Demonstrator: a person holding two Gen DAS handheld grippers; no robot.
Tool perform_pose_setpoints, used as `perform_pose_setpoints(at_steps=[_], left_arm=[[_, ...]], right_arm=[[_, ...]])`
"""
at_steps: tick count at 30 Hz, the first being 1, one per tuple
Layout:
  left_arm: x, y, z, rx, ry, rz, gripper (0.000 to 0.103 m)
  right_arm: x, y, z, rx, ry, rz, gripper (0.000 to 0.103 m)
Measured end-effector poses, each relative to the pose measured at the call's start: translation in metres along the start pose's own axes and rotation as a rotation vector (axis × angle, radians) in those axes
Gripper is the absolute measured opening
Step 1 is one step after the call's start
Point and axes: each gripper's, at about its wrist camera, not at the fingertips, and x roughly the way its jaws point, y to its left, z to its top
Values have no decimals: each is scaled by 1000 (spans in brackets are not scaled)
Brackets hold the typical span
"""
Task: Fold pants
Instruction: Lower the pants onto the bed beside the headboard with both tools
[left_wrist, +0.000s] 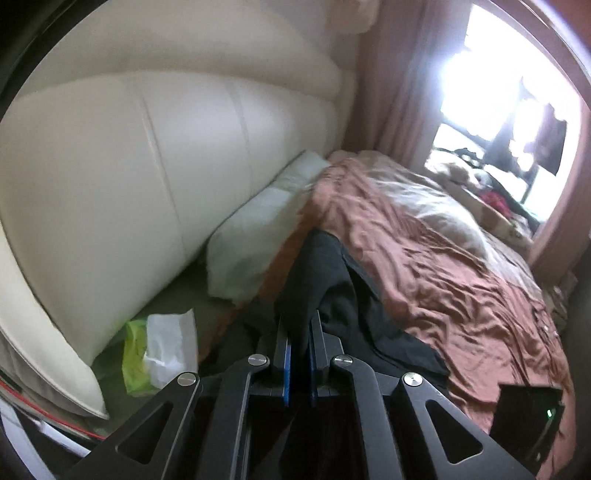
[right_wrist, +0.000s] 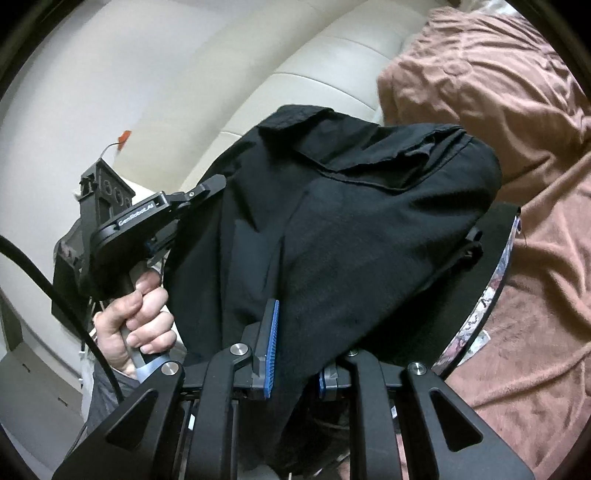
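Left gripper (left_wrist: 299, 325) clenched on a fold of the black pants (left_wrist: 332, 295), blue-padded jaws pressed close with dark cloth pinched between them. Right gripper (right_wrist: 295, 354) likewise closed on the pants (right_wrist: 351, 221), cloth draped over and between the blue pads, one pad (right_wrist: 269, 347) showing, the other mostly buried under fabric.

In the left wrist view, pants lifted in a peak off the bed, the rest trailing down over the brown blanket (left_wrist: 443, 258), touching it. In the right wrist view, pants bunched in a broad mound filling the middle of the frame, a seam and a flap visible near the top.

Also in the right wrist view, left gripper's body (right_wrist: 147, 221) seen at the pants' left edge, gripped by the left hand (right_wrist: 136, 317) around its handle, a black cable (right_wrist: 55, 291) curving beside it.

Beyond the pants, brown blanket rumpled across the bed. Left of the pants, a pale pillow (left_wrist: 258, 229) leaning against the cream padded headboard (left_wrist: 129, 166). Near the headboard's foot, a green and white plastic bag (left_wrist: 159, 347). Far past the blanket, a bright window (left_wrist: 517, 110) framed by a pinkish curtain (left_wrist: 399, 81). Lower right on the blanket, a black box (left_wrist: 524, 417) with a small green light.
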Motion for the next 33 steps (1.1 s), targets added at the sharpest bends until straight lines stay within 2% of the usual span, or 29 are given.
perform_pose_setpoints(at_steps=[2, 5, 7, 9, 12, 14, 16, 19, 22, 26, 31, 33], left_arm=[[16, 10, -4, -47, 34, 44, 10], [28, 17, -12, -43, 69, 168, 17], [21, 24, -15, -66, 58, 177, 27], [13, 29, -18, -82, 52, 164, 30], [5, 28, -23, -64, 58, 174, 30], [-1, 26, -29, -62, 67, 165, 30], [-4, 21, -35, -50, 71, 156, 30], [-3, 16, -45, -36, 84, 145, 30], [2, 13, -54, -42, 106, 136, 30], [9, 13, -66, -49, 135, 145, 30], [18, 22, -86, -77, 191, 185, 30], [19, 25, -96, -84, 211, 185, 30]], right_arm=[[9, -8, -3, 31, 6, -13, 17], [17, -14, -6, 58, 45, -61, 22], [11, -13, -7, 52, 61, -75, 52], [2, -9, -8, 21, 55, -89, 57], [-14, 2, -6, -50, 47, -122, 57], [-26, 12, -2, -118, 21, -176, 57], [-35, 22, 7, -161, -2, -184, 56], [-39, 39, 17, -212, -11, -188, 47], [-29, 55, 27, -282, 0, -212, 37], [-5, 73, 36, -351, 17, -220, 36], [21, 58, 35, -389, 60, -275, 35], [27, 46, 29, -398, 89, -302, 28]])
